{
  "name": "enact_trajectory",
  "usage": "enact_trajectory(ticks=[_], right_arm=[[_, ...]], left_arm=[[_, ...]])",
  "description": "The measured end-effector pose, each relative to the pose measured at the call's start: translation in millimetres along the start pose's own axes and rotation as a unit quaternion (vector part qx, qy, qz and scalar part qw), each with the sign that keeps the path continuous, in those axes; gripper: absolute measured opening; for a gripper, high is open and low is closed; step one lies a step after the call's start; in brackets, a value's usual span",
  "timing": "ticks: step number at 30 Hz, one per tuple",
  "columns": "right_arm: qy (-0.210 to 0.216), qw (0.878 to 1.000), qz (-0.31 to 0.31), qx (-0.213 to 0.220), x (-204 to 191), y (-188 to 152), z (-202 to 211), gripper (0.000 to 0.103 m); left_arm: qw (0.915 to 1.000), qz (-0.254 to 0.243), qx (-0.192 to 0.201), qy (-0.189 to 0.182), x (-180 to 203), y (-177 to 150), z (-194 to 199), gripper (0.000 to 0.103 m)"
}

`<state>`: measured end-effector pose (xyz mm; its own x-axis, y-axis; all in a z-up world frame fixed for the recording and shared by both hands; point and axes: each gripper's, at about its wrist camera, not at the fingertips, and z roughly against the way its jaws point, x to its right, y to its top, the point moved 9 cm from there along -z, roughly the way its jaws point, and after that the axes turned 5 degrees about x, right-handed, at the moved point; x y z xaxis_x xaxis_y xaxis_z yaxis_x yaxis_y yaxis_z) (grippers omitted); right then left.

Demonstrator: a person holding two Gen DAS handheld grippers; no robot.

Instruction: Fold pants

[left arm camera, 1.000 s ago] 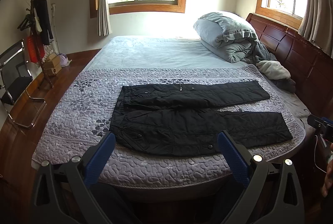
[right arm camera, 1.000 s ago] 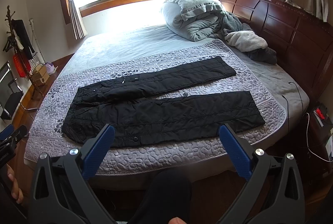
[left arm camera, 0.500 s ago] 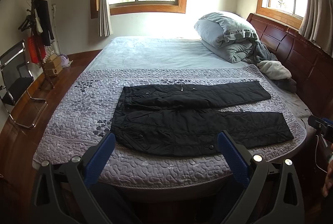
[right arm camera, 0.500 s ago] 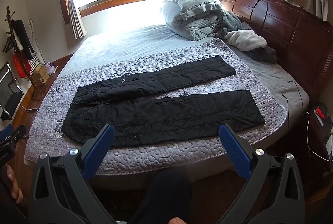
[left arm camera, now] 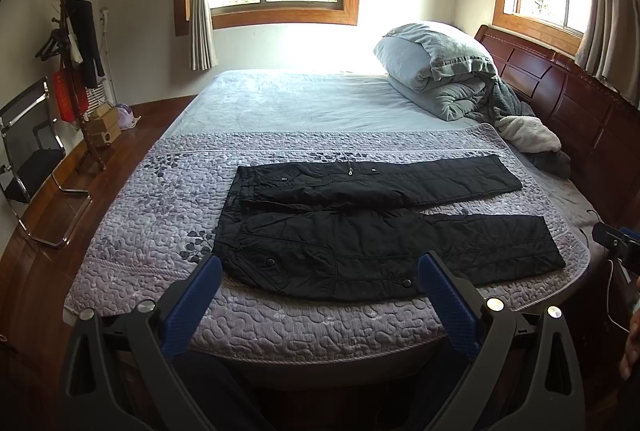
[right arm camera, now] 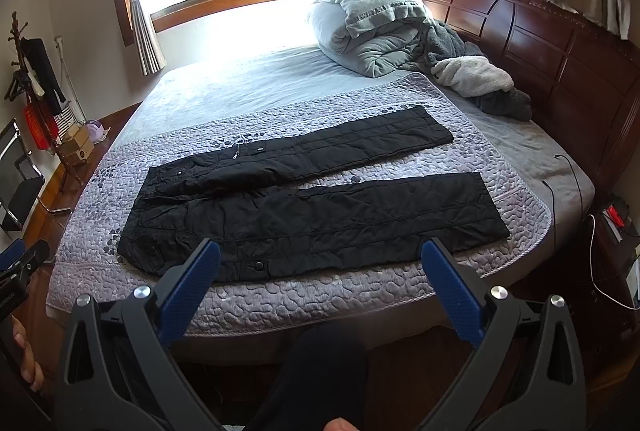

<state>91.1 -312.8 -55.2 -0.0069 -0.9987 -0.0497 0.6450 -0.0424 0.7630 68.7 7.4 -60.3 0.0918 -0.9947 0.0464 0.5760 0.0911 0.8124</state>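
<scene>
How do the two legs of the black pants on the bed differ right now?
The near leg lies by the bed's edge; the far leg lies nearer the pillows. They angle apart, with quilt showing between them. The far leg's cuff stops shorter. Both lie flat, unfolded, black and quilted.

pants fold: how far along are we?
Done: only the setup. The black pants lie flat and unfolded on the quilt, both legs spread apart toward the headboard. In hand: nothing. The left gripper and right gripper are both open, short of the fabric. Left: every fold, probably starting with laying one leg over the other.
</scene>
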Motion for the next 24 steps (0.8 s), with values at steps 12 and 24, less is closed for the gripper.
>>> enact_trajectory(ticks=[12,24], right_arm=[[0.001,1.0,0.0,-0.001,0.5,-0.1,-0.8,0.101],[0.0,1.0,-0.001,-0.003,1.3,0.4,-2.8,0.101]], left_arm=[[1.0,0.0,0.0,0.001,-0.3,-0.2,-0.2,0.099],[1.0,-0.001,0.0,0.002,0.1,0.0,-1.6,0.099]])
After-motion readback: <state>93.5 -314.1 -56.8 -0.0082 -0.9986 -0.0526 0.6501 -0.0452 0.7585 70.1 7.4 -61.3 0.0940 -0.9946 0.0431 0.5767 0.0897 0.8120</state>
